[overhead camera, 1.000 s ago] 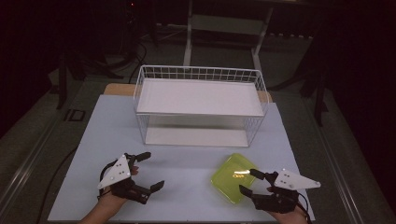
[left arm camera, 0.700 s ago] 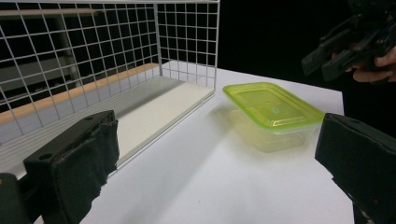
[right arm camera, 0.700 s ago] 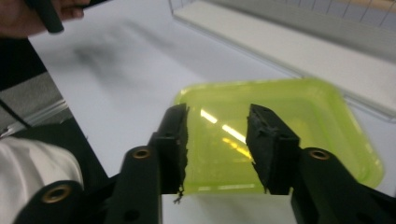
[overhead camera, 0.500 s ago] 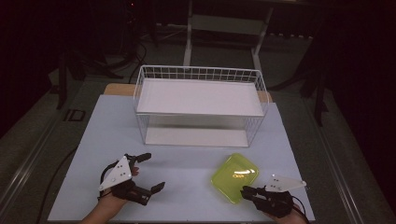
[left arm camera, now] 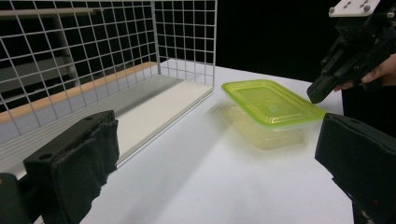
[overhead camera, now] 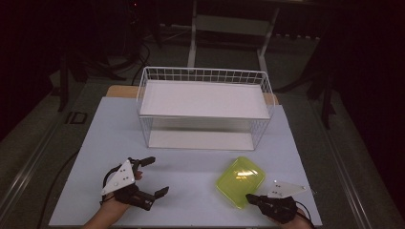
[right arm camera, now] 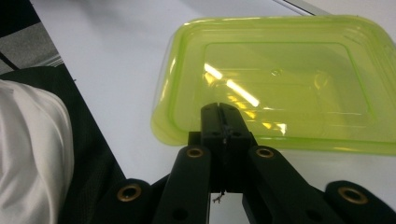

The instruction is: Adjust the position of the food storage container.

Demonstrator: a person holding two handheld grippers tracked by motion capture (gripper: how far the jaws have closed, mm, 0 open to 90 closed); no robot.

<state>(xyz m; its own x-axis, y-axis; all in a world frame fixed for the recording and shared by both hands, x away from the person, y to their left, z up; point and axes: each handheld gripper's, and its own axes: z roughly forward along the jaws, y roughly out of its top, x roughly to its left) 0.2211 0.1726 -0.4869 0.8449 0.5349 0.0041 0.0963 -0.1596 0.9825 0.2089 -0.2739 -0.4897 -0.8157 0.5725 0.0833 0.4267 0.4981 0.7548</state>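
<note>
A white rectangular table (overhead camera: 95,143) is carrying a white wire-grid basket rack (overhead camera: 205,81) toward its far middle, with a flat white shelf board lying inside it and a second white board resting on the table beneath. Near the right front of the table, a translucent lime-green rectangular plastic container with a matching lid (overhead camera: 240,181) is sitting flat on the surface, well apart from the rack and to the near right of it. The right gripper (overhead camera: 253,199), held in the person's right hand at the near right edge, is reaching in at the container's near corner; in the right gripper view its two black jaws are pressing together with no gap between them, their tips (right arm camera: 223,116) lying over the near rim of the green lid (right arm camera: 280,79), though whether they are pinching that rim or merely resting above it is not clear. The left gripper (overhead camera: 152,175), held in the person's left hand (overhead camera: 112,207) at the near left, is hovering over bare table with its jaws spread wide and nothing between them. In the left gripper view, those padded jaws are framing the green container (left arm camera: 271,109), with the rack (left arm camera: 107,51) on the left and the right gripper (left arm camera: 348,60) hanging just beside the container's far right edge.
</note>
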